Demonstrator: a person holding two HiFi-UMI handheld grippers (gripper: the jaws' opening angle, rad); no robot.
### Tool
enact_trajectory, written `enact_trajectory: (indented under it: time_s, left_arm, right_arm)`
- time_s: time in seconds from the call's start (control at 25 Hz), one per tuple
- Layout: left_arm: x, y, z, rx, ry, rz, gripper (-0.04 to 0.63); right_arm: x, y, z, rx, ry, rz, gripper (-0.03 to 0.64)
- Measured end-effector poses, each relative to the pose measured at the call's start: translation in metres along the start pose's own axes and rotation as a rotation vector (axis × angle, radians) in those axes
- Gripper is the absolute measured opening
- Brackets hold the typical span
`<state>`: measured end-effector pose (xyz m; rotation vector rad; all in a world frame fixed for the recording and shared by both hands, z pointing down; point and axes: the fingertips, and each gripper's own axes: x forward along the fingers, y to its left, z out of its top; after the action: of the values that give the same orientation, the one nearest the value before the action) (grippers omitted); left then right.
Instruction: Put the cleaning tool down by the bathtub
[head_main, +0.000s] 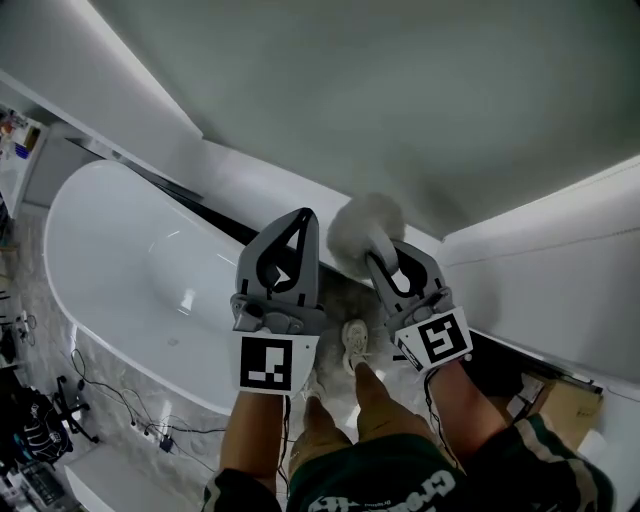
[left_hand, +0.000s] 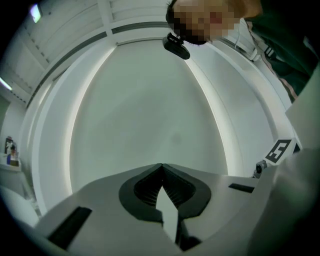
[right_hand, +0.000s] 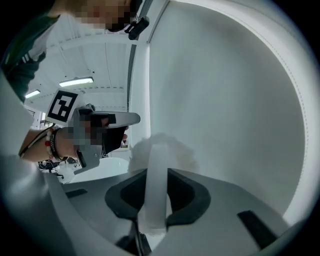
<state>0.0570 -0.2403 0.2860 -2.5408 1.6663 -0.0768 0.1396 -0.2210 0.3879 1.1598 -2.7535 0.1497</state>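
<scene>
The cleaning tool is a fluffy white puff on a flat white handle. My right gripper is shut on that handle, and the puff sticks out past the jaw tips. In the right gripper view the handle runs straight up between the two dark pads of my right gripper. Just left of it, my left gripper is shut with nothing in it; its tips meet against a plain white wall. The white oval bathtub lies below and to the left of both grippers.
The person's shoes stand on marbled floor beside the tub's right end. Cables trail on the floor at lower left. A cardboard box sits at lower right. White wall panels close in behind and to the right.
</scene>
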Motion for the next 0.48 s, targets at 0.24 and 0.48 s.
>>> enact_trajectory:
  time_s: [0.24, 0.48]
  left_arm:
    - [0.006, 0.032, -0.031, 0.066, 0.006, 0.04, 0.008]
    - [0.008, 0.056, -0.065, 0.035, 0.028, 0.077, 0.008]
  right_arm:
    - [0.056, -0.004, -0.031, -0.028, 0.057, 0.033, 0.095]
    - [0.107, -0.004, -0.068, -0.024, 0.117, 0.055, 0.095]
